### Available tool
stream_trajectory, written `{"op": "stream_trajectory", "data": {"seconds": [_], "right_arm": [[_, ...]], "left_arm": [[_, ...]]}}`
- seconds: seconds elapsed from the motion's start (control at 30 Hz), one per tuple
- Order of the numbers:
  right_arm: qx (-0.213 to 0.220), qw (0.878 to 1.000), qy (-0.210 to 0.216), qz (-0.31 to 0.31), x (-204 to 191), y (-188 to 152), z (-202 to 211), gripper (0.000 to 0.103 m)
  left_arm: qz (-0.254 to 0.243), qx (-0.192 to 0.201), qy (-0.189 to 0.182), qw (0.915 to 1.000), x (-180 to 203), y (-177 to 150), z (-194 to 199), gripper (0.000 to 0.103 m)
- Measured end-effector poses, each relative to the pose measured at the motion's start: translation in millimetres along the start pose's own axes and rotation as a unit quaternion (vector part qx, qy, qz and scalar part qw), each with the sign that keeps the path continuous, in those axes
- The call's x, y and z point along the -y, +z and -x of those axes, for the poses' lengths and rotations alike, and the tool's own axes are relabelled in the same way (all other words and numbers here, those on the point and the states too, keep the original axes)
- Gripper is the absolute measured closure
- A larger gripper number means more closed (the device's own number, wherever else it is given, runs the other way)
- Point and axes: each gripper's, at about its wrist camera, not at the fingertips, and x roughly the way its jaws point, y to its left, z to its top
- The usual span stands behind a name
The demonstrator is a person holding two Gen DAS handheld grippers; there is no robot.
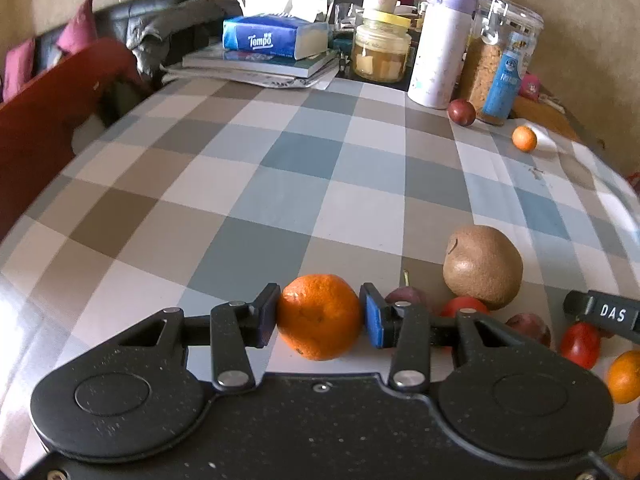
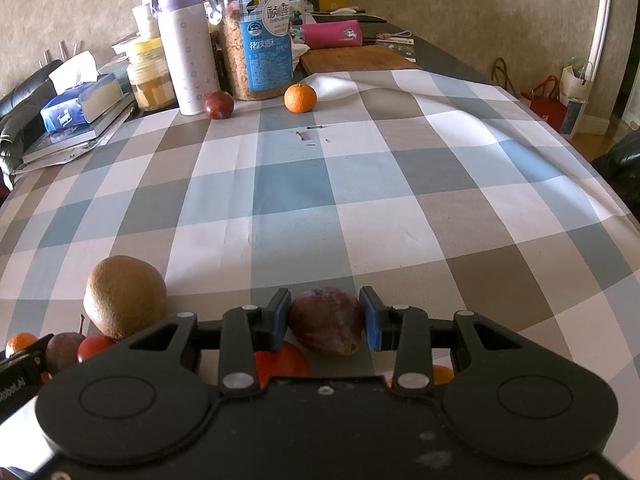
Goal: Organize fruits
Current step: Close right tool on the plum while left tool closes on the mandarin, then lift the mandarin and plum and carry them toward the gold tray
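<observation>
The checked tablecloth (image 2: pixel 360 184) carries everything, and I place the rest by the kiwi (image 2: pixel 125 296) near my edge of it. Far beyond the kiwi, a clear jar with a blue label (image 2: pixel 256 32) and a white bottle with a lilac lid (image 2: pixel 186 44) stand side by side. My left gripper (image 1: pixel 320 316) pinches a mandarin (image 1: pixel 320 316) just left of the kiwi, both pads against its sides. My right gripper (image 2: pixel 326 320) pinches a dark plum (image 2: pixel 326 320) just right of the kiwi. Small red fruits (image 1: pixel 580 344) lie beside it; another mandarin (image 2: pixel 300 98) and plum (image 2: pixel 219 105) sit by the jar.
</observation>
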Motion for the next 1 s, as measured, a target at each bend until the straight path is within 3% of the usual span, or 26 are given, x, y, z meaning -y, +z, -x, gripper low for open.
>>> {"op": "stream_trajectory", "data": {"seconds": [0.53,1.0], "right_arm": [[-0.010,0.999,0.022,-0.047,17,6,0,0.065],[0.002,0.998,0.027,-0.062,25,6,3,0.065]], "left_arm": [[0.040,0.008,-0.031,0.9987,-16,1,4,0.052],[0.022,0.046,-0.026,0.9984,-9,0,13,0.052]]}}
